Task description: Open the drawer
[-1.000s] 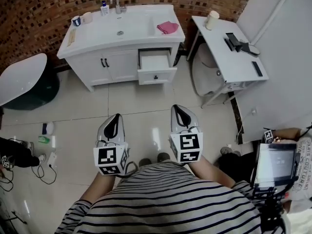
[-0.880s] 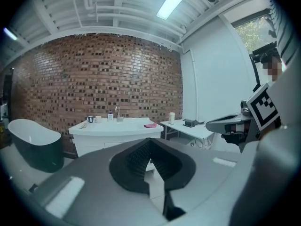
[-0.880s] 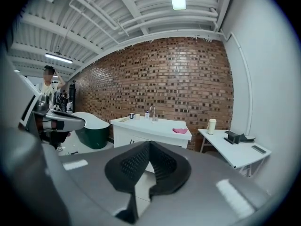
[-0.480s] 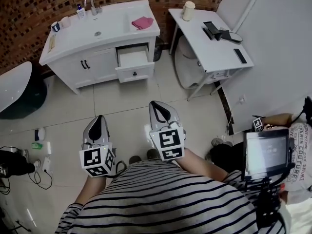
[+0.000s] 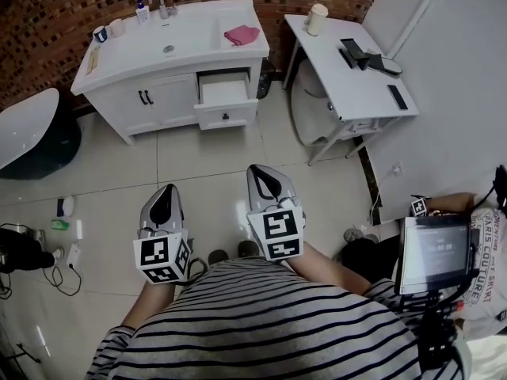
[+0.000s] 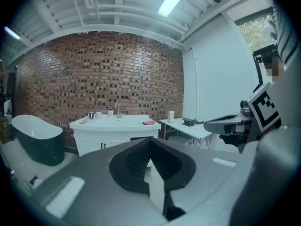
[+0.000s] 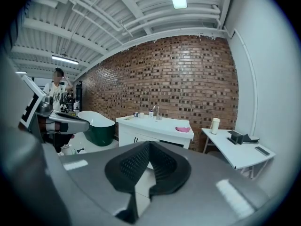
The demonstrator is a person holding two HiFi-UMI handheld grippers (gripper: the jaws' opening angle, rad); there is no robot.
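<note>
A tiled floor [image 5: 206,161] runs between the person and a white vanity [image 5: 158,101] standing against the brick wall. A dark tub [image 5: 32,125] sits to its left and a white table [image 5: 348,77] to its right.

The drawer [image 5: 224,92] is at the vanity's right end, under the counter. It is pulled out, its open end pointing toward the person, and its front panel with a dark knob [image 5: 226,117] lies across that line. The inside shows plain white.

Each hand-held gripper is low and near the person, well apart from the drawer. The left [image 5: 168,190] and right [image 5: 261,170] both point toward the vanity, with jaws pressed together on nothing.

A pink cloth [image 5: 242,34] lies on the counter beside the basin, and a cup [image 5: 317,18] stands on the table.
</note>
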